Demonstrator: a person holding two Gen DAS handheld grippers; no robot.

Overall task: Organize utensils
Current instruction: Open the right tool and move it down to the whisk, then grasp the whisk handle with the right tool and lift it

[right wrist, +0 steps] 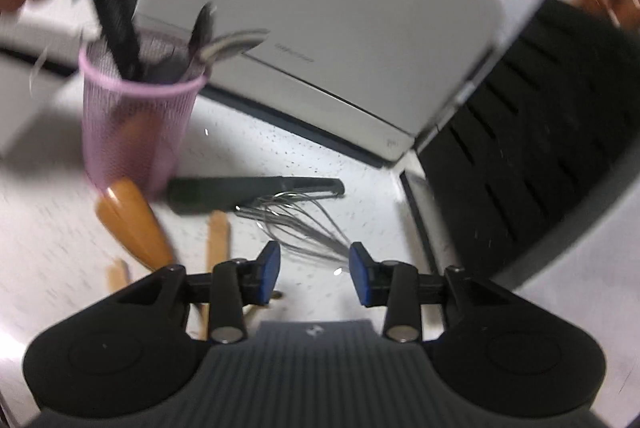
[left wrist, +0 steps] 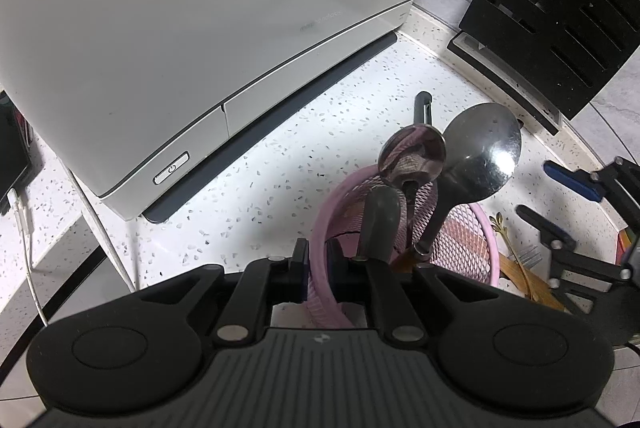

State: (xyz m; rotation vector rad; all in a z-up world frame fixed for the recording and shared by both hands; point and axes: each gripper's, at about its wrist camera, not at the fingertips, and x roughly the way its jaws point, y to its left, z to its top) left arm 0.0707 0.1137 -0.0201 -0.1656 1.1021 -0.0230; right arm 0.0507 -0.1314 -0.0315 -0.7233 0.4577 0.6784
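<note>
Although blur softened the right wrist view, the right gripper (right wrist: 314, 274) stood with its blue fingers (right wrist: 271, 270) parted and empty just short of the wire whisk (right wrist: 298, 224) lying on the speckled worktop (right wrist: 288, 152). Light and springy, its loops would likely squash and slip, so the stiffer handle looked the better hold. Farther off, the left gripper (left wrist: 318, 260) was clenched on the rim of the pink mesh cup (right wrist: 136, 132), steadying it.

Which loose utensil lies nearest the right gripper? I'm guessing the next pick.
The wire whisk, its loops just ahead of the right gripper; the black-handled tool lies farther off.
</note>
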